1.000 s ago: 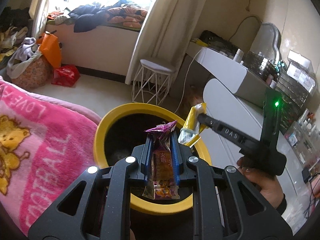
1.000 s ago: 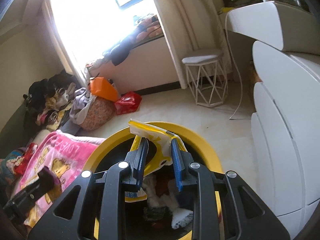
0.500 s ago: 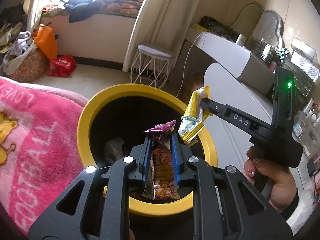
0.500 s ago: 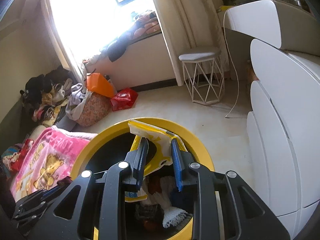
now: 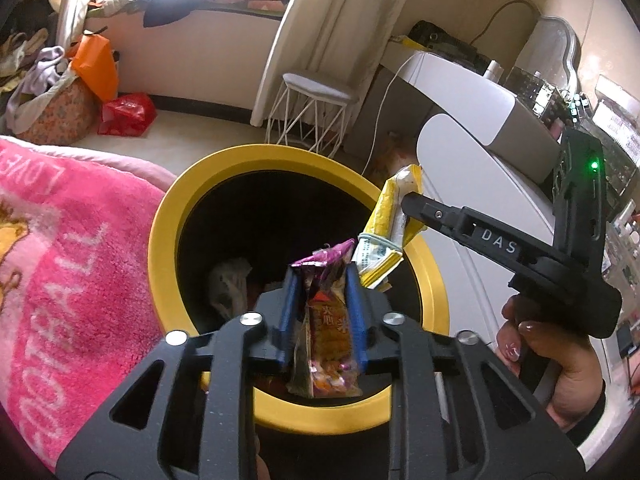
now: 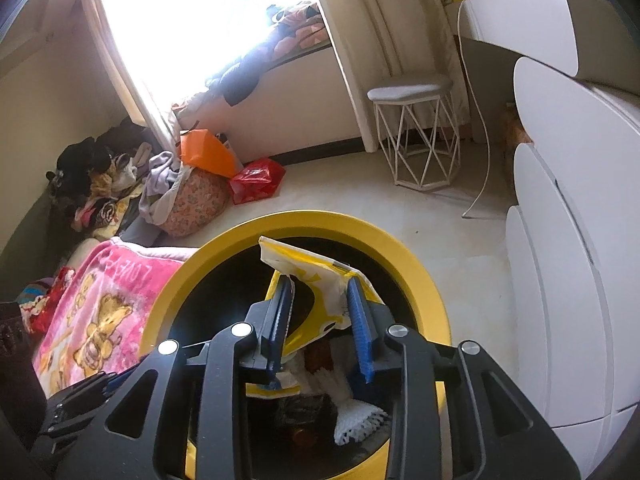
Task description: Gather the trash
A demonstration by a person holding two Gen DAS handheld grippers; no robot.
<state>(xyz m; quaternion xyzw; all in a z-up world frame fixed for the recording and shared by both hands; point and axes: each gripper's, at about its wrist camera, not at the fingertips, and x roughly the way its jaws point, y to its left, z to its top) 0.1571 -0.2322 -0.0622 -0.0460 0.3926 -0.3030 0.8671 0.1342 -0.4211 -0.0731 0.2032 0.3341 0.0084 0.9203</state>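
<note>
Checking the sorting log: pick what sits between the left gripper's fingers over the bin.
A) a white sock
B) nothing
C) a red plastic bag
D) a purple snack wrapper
D: the purple snack wrapper stands between the left gripper fingers, above the yellow-rimmed bin.

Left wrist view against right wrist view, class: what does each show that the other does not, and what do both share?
Only the left wrist view shows the purple snack wrapper between the opening left tool, the hand holding the right tool, and the cluttered dresser top.

Only the right wrist view shows the bright window, the clothes pile by the wall, and the white trash in the bin.

Both show the yellow bin, yellow packet, pink blanket, wire stool, orange bag and red bag.
</note>
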